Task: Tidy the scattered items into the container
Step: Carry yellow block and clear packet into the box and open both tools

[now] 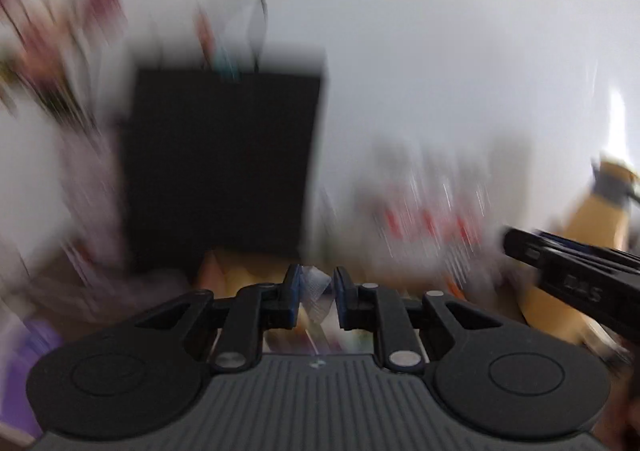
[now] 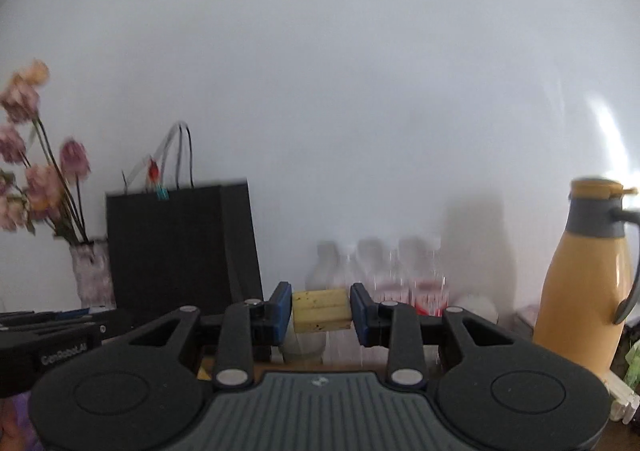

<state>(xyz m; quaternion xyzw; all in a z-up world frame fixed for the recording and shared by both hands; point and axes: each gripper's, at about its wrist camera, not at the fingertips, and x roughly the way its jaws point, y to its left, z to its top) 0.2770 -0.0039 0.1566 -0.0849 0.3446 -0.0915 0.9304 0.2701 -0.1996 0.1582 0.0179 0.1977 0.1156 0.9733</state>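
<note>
My left gripper point(image 1: 316, 281) is shut on a small clear plastic packet point(image 1: 316, 291) that sticks up between its blue pads; the left wrist view is heavily blurred. My right gripper point(image 2: 320, 309) is shut on a yellow block, like a banana piece point(image 2: 320, 309), and holds it up in the air. The right gripper also shows at the right edge of the left wrist view point(image 1: 568, 271), and the left gripper's body at the left edge of the right wrist view point(image 2: 52, 335). No container is clearly in view.
A black paper bag point(image 2: 180, 247) stands against the white wall, with a vase of pink flowers point(image 2: 88, 275) to its left. Several water bottles point(image 2: 392, 275) stand at the back. A yellow thermos jug point(image 2: 588, 283) stands at the right.
</note>
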